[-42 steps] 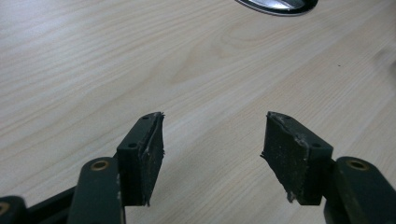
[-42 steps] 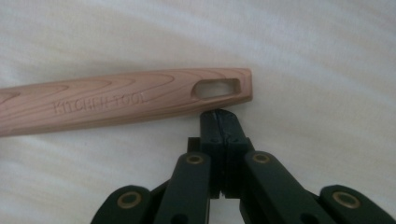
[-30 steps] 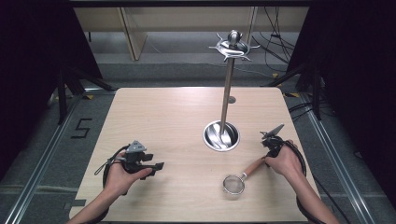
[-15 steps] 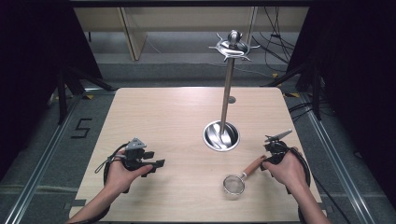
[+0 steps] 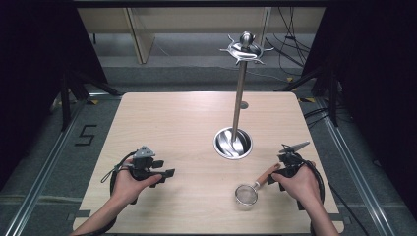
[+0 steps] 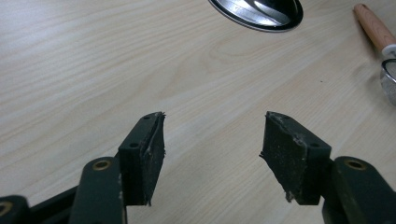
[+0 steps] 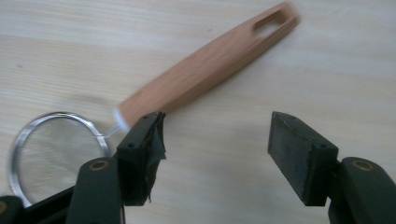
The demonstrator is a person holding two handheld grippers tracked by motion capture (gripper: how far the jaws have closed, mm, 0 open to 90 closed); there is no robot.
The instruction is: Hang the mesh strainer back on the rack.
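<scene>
High view: sieve flat on the table, lower right of the frame, wooden handle up toward the right gripper. Left gripper low at lower left, jaws apart.

Left gripper view: jaws apart over bare wood, sieve at the right edge, stand base at the top.

Right gripper view: jaws just opened wide, nothing between; sieve flat just past them, upper left.
</scene>
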